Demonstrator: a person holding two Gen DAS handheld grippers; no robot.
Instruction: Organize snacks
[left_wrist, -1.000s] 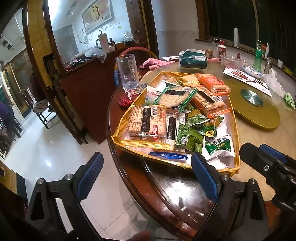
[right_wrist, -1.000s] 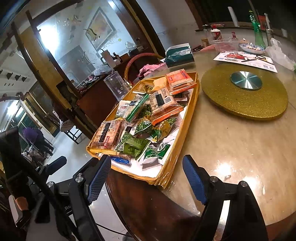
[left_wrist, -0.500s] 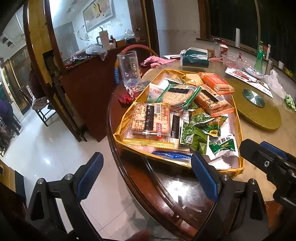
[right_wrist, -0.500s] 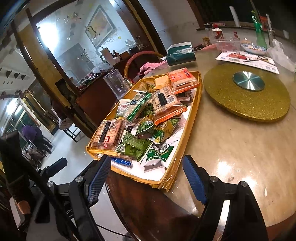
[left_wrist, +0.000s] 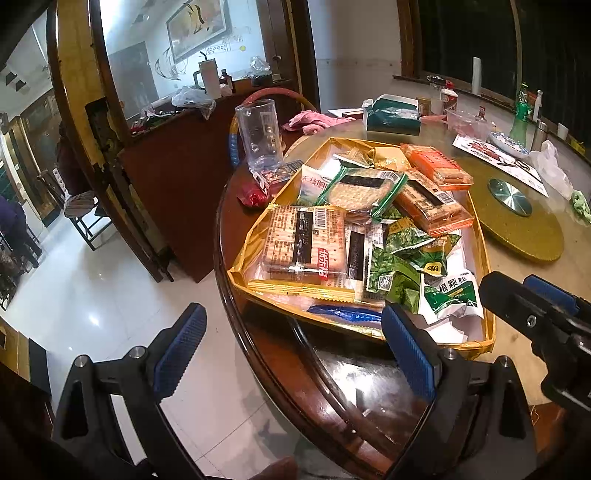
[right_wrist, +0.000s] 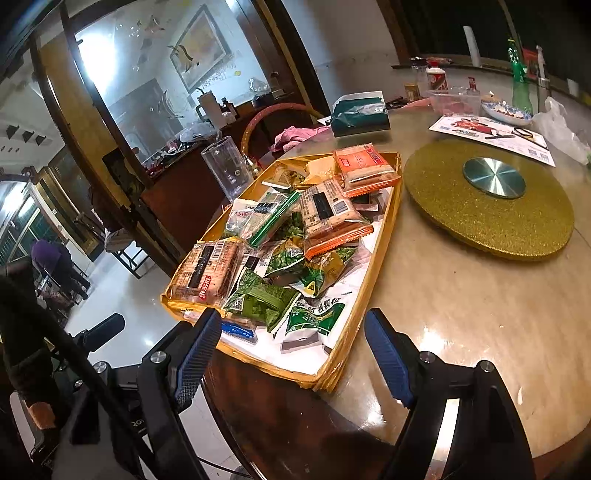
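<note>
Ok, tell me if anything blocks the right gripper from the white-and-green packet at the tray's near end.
Nothing visible does. The right gripper hangs open just short of the white-and-green packet, with only the gold tray's low rim between them.

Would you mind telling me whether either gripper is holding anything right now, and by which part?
Nothing is held. The left gripper and right gripper are both open and empty, short of the gold tray of snack packets.

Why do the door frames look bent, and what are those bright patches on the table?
Left wrist view: the fisheye lens bows the door frame at the edge; the floor shows glare. Right wrist view: room lights reflect off the glossy table; the snacks tray stays sharp.
</note>
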